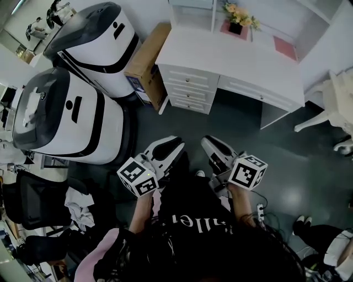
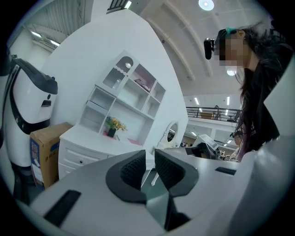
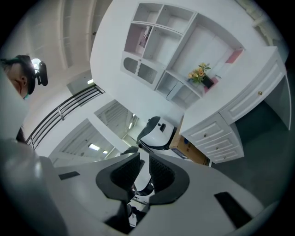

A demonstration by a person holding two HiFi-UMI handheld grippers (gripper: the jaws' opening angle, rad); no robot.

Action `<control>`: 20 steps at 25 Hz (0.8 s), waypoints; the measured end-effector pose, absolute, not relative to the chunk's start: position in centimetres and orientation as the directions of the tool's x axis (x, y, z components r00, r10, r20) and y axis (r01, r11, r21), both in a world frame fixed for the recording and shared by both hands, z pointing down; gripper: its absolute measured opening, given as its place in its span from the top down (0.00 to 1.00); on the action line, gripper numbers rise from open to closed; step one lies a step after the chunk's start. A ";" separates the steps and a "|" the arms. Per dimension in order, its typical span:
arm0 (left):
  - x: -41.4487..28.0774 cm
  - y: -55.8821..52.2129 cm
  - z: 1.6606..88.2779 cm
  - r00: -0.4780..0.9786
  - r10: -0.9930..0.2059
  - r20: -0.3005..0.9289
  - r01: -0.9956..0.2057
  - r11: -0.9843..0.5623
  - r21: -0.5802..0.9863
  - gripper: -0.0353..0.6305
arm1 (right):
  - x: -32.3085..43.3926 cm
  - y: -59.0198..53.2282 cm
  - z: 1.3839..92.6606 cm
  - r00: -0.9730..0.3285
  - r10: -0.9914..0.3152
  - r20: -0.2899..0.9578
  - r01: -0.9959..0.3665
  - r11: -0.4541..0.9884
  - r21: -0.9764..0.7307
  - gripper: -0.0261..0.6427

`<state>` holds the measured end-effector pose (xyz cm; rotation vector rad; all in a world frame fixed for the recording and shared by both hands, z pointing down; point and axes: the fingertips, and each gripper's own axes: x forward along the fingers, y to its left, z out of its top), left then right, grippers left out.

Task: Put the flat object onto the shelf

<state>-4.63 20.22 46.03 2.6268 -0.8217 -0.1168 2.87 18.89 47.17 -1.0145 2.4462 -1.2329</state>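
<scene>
A flat pink pad lies on the right part of the white desk; it also shows in the left gripper view and the right gripper view. Behind it rises the white shelf unit, with a flower pot at its foot. My left gripper and right gripper hang close to the person's body, well short of the desk. Both point level toward it, jaws drawn together, and nothing is between them.
Two large white-and-black machines stand at the left. A cardboard box leans beside the desk drawers. A white chair stands at the right. A power strip lies on the dark floor.
</scene>
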 end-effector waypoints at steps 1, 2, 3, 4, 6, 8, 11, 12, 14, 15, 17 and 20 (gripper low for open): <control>-4.6 20.7 46.0 0.823 -0.568 0.033 -0.533 -0.751 0.390 0.85 | 2.8 19.3 47.1 -0.743 -0.661 0.108 -0.483 0.417 -0.770 0.83; -4.7 21.1 46.0 0.819 -0.573 0.034 -0.537 -0.744 0.397 0.86 | 2.7 19.6 47.1 -0.749 -0.654 0.108 -0.482 0.426 -0.766 0.83; -4.7 21.4 46.1 0.814 -0.580 0.038 -0.543 -0.735 0.406 0.86 | 2.5 20.0 47.1 -0.756 -0.646 0.108 -0.480 0.434 -0.762 0.83; -4.8 21.7 46.1 0.808 -0.588 0.043 -0.550 -0.725 0.415 0.87 | 2.3 20.3 47.0 -0.763 -0.638 0.109 -0.478 0.443 -0.758 0.83; -5.0 22.3 46.2 0.803 -0.593 0.049 -0.556 -0.718 0.419 0.88 | 2.0 20.8 47.0 -0.773 -0.625 0.112 -0.479 0.457 -0.749 0.83; -5.2 22.8 46.2 0.804 -0.592 0.044 -0.554 -0.721 0.416 0.88 | 1.7 21.4 47.0 -0.781 -0.614 0.115 -0.480 0.471 -0.740 0.84; -5.3 23.4 46.2 0.802 -0.596 0.041 -0.556 -0.719 0.418 0.88 | 1.5 22.1 46.9 -0.791 -0.601 0.118 -0.478 0.486 -0.732 0.84; -5.3 23.6 46.2 0.801 -0.597 0.044 -0.557 -0.716 0.421 0.88 | 1.6 22.3 46.9 -0.793 -0.599 0.117 -0.476 0.487 -0.732 0.84; -5.2 24.0 46.2 0.800 -0.598 0.049 -0.558 -0.712 0.427 0.88 | 1.7 22.6 47.0 -0.793 -0.598 0.114 -0.473 0.488 -0.734 0.84; -5.2 24.2 46.2 0.801 -0.597 0.050 -0.557 -0.711 0.428 0.88 | 1.7 22.7 47.0 -0.793 -0.598 0.112 -0.471 0.488 -0.735 0.84; -5.3 24.6 46.1 0.798 -0.600 0.053 -0.560 -0.706 0.434 0.88 | 1.7 23.1 46.9 -0.795 -0.596 0.109 -0.469 0.490 -0.735 0.84; -5.5 25.1 46.1 0.787 -0.613 0.067 -0.573 -0.688 0.445 0.88 | 1.6 23.5 46.9 -0.799 -0.591 0.106 -0.461 0.491 -0.739 0.85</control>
